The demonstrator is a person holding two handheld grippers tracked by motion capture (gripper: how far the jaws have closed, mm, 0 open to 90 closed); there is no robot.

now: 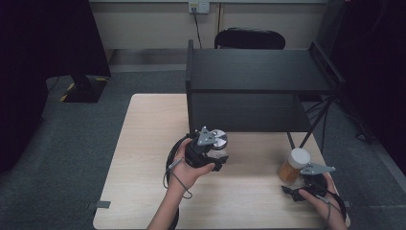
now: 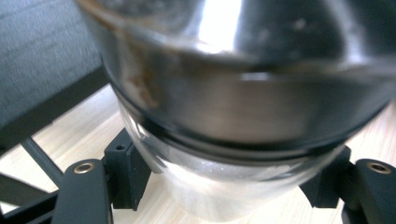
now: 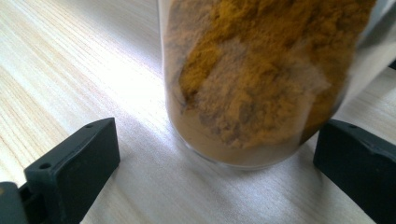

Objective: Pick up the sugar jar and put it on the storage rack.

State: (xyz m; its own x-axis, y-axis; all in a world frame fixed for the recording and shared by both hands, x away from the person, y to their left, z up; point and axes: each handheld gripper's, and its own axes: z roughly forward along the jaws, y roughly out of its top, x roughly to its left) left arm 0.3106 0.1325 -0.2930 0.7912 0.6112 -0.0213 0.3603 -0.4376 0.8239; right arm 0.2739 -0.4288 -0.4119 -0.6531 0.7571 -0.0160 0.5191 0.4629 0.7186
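Near the middle of the high view, the left gripper [image 1: 216, 152] was clamped on a glass jar with a metal lid [image 1: 219, 139], its pads pressing the glass below the lid. At the lower right, the right gripper [image 1: 293, 184] stood wide apart around a white-capped jar of orange powder [image 1: 293, 165] (neither pad touching) on the wooden table [image 1: 143, 143].

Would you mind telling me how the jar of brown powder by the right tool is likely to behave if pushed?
The jar of brown powder stands tall on a narrow base, so it may tip. Its clear wall looks smooth, probably slippery. The powder fill likely gives it some weight.
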